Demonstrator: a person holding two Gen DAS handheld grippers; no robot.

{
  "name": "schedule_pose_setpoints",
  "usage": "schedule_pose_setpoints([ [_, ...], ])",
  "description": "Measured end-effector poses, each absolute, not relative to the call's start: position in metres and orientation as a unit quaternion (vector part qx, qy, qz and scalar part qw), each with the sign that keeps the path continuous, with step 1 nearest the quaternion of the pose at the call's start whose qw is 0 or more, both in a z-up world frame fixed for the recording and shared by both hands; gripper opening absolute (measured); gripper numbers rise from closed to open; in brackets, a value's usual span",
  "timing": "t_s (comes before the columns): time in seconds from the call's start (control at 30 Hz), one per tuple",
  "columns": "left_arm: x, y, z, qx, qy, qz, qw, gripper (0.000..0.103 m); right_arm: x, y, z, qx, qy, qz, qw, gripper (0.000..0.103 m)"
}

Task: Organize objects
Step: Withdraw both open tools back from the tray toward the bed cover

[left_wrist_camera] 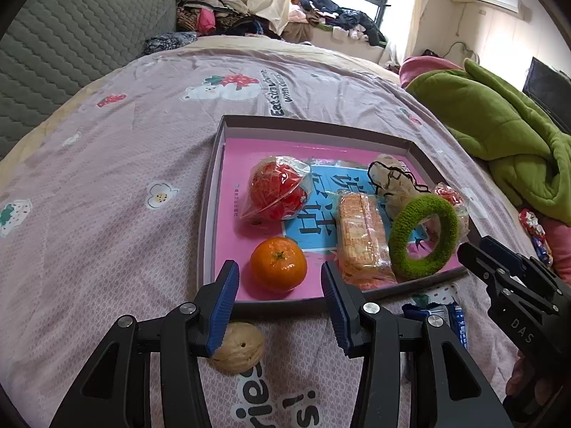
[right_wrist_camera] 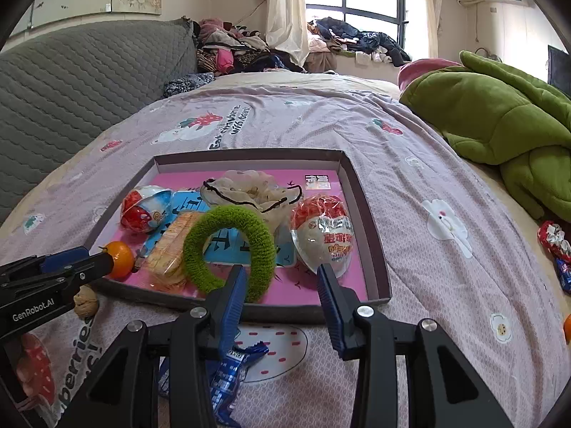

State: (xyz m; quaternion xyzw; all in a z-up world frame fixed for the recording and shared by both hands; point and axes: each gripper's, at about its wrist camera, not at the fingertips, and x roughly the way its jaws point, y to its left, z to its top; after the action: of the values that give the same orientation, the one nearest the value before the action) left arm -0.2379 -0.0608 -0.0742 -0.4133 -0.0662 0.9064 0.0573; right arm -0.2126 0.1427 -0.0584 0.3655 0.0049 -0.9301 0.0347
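From the left wrist view, the tray (left_wrist_camera: 214, 164) on the bedspread (left_wrist_camera: 107, 178) is seen already loaded with an orange (left_wrist_camera: 278, 264), a biscuit pack (left_wrist_camera: 362, 235) and a green ring (left_wrist_camera: 423, 235). A walnut (left_wrist_camera: 241, 351) is left outside, near the low rim. The left gripper (left_wrist_camera: 280, 303) is held apart and empty.

From the right wrist view, a blue wrapper (right_wrist_camera: 228, 374) is left near the tray, and what may be 2 sweets (right_wrist_camera: 555, 239) lie far right. The right gripper (right_wrist_camera: 282, 296) is held apart, empty. Open bedspread is seen right of the tray.

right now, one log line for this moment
left gripper: open, empty | right gripper: open, empty | tray: orange, green ring inside | walnut: outside
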Motion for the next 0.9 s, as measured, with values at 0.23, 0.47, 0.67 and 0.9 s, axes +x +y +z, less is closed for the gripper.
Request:
schedule_pose_setpoints([
  [0.23, -0.23, -0.06, -0.067, -0.406, -0.072, 0.909, 0.06, 0.056, -0.204, 0.142, -0.051, 0.359, -0.003, -0.932, 0.042, 0.046],
  [0.47, -0.223, -0.061, -0.059, -0.398, -0.07, 0.914, 0.049, 0.064, -0.199, 0.14, -0.045, 0.356, 0.0, -0.933, 0.043, 0.047],
  [0.67, -0.216, -0.06, -0.054, -0.397, -0.07, 0.914, 0.049, 0.067, -0.195, 0.135, -0.04, 0.351, 0.011, -0.935, 0.041, 0.047],
  [0.9, -0.209, -0.056, -0.048, -0.394, -0.063, 0.916, 0.051, 0.071, -0.188, 0.134, -0.031, 0.343, 0.012, -0.938, 0.042, 0.047],
])
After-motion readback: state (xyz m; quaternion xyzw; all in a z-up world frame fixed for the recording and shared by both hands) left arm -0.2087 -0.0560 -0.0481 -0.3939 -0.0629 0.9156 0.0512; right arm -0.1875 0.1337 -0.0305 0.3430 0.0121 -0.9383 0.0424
